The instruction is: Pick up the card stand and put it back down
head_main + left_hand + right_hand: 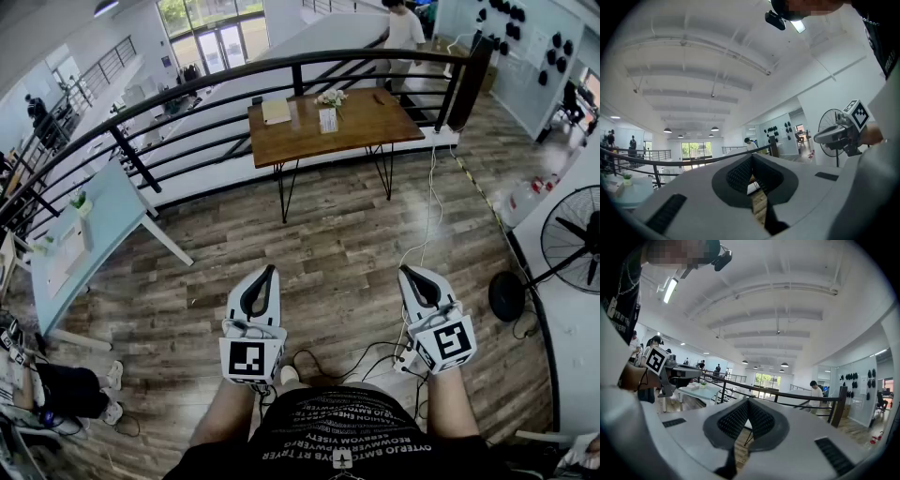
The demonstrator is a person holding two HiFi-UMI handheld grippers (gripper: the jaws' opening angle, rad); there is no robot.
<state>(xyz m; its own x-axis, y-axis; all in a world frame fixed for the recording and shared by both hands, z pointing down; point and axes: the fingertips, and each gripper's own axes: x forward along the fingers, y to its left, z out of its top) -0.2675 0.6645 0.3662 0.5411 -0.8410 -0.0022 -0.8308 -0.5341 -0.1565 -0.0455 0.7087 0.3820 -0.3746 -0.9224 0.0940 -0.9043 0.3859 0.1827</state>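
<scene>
The card stand (327, 119) is a small clear upright holder on the brown wooden table (375, 122), far ahead of me by the railing. I hold both grippers level at waist height, well short of the table. The left gripper (272, 270) has its jaws together with nothing between them, and its closed tips (752, 159) point toward the railing. The right gripper (405, 272) is also shut and empty, its tips (748, 401) meeting in the right gripper view. Each gripper shows in the other's view: the right gripper (834, 133) and the left gripper (691, 372).
A black curved railing (187, 89) runs behind the wooden table. A small flower pot (331, 97) and a pale pad (276, 111) share the tabletop. A light blue table (103, 220) stands at left, a floor fan (572, 244) at right. Cables (427, 225) trail over the wood floor. A person (403, 33) stands beyond the railing.
</scene>
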